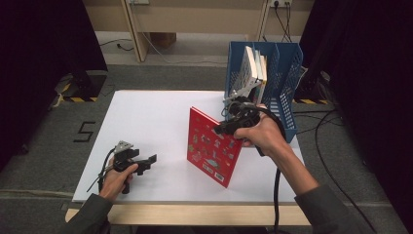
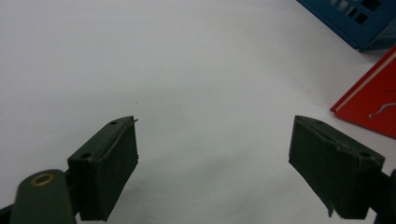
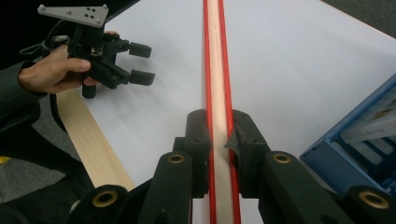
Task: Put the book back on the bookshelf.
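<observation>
- Red book [image 1: 214, 146] stood upright near the middle of the white table [image 1: 146, 117], lower edge on the surface, top leaning a little toward the blue file rack [image 1: 287, 78].
- Right gripper [image 1: 225, 127] was clamped on the book's upper edge; in the right gripper view both black jaws pressed the red covers, cream page block [image 3: 218, 70] running between them.
- Left gripper [image 1: 152, 162] rested low at the near left of the table, well apart from the book, jaws spread wide with nothing between them.
- Rack stood at the far right of the table, already holding several books [image 1: 255, 68] upright in its left slot.
- Risk: the grip sat only on one edge, so the book could pivot or swing about the jaws if lifted quickly.
- Risk: smooth covers might slide out of the pads, dropping the book flat on the table.
- Risk: covers could splay open below the clamp and snag on the rack wall, if the rack was the goal.
- Risk: a push against the rack might shift it, since the left gripper was not steadying anything.
</observation>
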Demonstrator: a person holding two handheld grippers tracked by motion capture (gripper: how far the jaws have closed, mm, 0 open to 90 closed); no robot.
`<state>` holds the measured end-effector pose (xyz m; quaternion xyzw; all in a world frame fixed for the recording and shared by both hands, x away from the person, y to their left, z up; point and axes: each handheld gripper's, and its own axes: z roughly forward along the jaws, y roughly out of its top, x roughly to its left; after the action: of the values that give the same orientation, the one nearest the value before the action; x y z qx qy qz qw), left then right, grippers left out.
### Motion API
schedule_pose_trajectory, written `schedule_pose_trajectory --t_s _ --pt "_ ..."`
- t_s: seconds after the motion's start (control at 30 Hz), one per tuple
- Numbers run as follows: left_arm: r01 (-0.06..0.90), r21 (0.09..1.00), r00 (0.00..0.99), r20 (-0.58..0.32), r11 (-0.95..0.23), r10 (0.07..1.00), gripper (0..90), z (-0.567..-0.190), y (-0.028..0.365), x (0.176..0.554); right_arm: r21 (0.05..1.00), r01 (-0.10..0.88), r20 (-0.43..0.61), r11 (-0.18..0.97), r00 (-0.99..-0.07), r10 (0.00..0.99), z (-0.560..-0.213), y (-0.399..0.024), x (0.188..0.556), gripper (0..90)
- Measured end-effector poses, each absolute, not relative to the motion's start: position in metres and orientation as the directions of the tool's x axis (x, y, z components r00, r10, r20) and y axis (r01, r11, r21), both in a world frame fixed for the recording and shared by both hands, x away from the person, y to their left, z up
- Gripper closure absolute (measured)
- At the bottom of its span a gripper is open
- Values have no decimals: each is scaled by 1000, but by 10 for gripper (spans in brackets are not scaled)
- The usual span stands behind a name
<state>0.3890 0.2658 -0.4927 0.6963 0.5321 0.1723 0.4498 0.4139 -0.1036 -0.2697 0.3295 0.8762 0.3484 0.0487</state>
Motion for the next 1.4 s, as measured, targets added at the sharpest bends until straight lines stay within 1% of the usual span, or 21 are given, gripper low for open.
schedule_pose_trajectory --t_s 0.17,0.33,0.53,0.67,0.83,0.87,1.03,1.23,1.4 --pt "591 806 379 -238 -36 894 151 -494 265 390 632 588 175 505 -743 646 -270 -105 416 776" --pt "593 804 387 -239 -42 891 151 -494 264 390 605 619 191 500 -723 664 -268 -103 420 758" --pt "593 804 390 -237 -46 890 151 -494 263 390 564 629 171 536 -723 669 -266 -89 426 748" --pt "593 804 393 -236 -49 888 151 -494 263 389 519 646 156 560 -716 680 -271 -79 429 750" --pt "593 804 394 -241 -45 887 151 -494 264 390 517 620 132 590 -738 661 -271 -78 430 781" --pt "592 804 394 -241 -45 887 151 -494 264 390 526 606 108 596 -743 661 -271 -78 429 784" --pt "593 804 395 -242 -45 886 151 -494 264 390 542 601 100 588 -741 664 -268 -88 424 791" --pt "604 796 390 -244 -46 888 151 -496 264 392 572 593 75 567 -726 684 -259 -114 415 791" --pt "612 790 385 -246 -47 890 151 -497 264 393 588 606 90 535 -707 702 -249 -137 407 792"
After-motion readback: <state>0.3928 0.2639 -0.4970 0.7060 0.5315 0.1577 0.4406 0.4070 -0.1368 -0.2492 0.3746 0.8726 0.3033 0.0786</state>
